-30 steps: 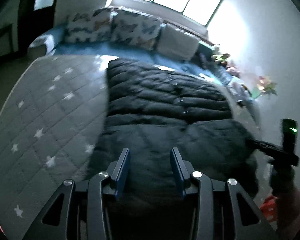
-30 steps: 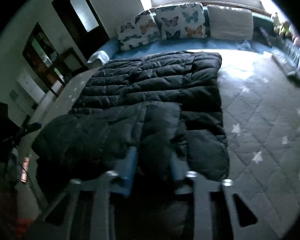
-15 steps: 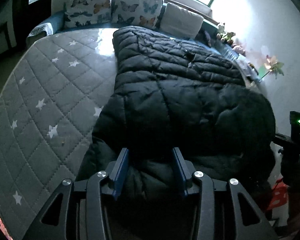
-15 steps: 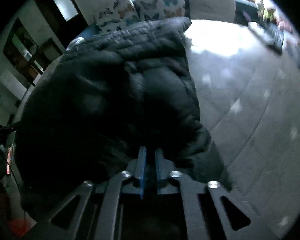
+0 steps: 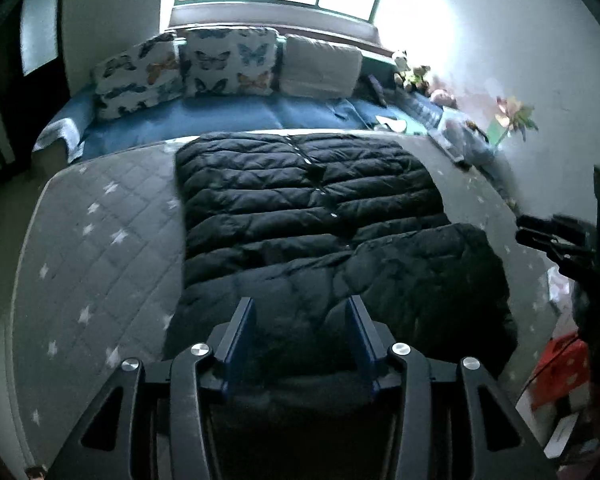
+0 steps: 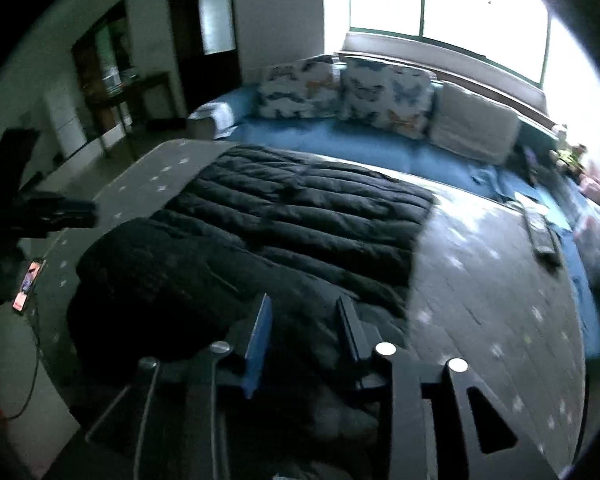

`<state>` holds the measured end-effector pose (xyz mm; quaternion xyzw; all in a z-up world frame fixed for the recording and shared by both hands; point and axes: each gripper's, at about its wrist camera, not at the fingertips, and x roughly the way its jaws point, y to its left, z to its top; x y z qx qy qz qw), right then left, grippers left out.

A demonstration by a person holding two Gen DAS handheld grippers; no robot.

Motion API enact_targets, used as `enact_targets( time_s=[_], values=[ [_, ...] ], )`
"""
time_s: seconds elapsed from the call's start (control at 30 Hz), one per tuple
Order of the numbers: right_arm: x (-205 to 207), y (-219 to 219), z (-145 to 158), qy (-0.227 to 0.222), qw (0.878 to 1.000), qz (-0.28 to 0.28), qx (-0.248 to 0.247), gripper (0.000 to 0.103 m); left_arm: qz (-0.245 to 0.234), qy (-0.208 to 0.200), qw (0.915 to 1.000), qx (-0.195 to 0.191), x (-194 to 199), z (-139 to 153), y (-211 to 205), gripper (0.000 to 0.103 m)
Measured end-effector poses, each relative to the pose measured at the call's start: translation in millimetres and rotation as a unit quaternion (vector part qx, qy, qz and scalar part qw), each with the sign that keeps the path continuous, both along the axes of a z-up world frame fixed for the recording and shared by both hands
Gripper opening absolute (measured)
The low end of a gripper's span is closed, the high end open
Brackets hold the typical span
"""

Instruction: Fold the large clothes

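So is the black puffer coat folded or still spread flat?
Partly folded: the black puffer coat lies along the mattress, its near end doubled back over itself.

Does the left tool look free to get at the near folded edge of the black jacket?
Probably yes: the left tool, opening, hangs right above the black jacket edge, with nothing between; the right tool sits off to the side.

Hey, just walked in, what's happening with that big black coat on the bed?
A person with a handheld gripper in each hand is folding a black puffer jacket spread on the grey star-patterned mattress. Its near end is doubled over onto the rest. The left gripper and right gripper hang above that near edge, both sets of jaws opening, and no fabric looks pinched between them. Butterfly pillows sit beyond on the blue sofa.
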<state>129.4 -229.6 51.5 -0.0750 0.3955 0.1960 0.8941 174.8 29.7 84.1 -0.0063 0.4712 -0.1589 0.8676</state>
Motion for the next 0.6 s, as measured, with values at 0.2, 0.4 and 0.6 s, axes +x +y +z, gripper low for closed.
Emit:
enact_targets(
  time_s=[0.2,0.4,0.6],
  values=[
    [14.5,19.7,-48.8,0.048,0.998,0.034,-0.026,0.037,-0.028,0.05,0.9983,0.005,30.6,-44.8,-25.4,0.05],
    [21.0,14.2,-108.8,0.103,0.994,0.031,-0.035,0.036,-0.031,0.077,0.9964,-0.014,36.2,-94.4,-22.0,0.05],
    [13.4,14.7,-82.5,0.103,0.993,0.037,-0.054,0.037,-0.034,0.081,0.9961,0.004,32.5,-75.2,-24.5,0.05]
  ],
)
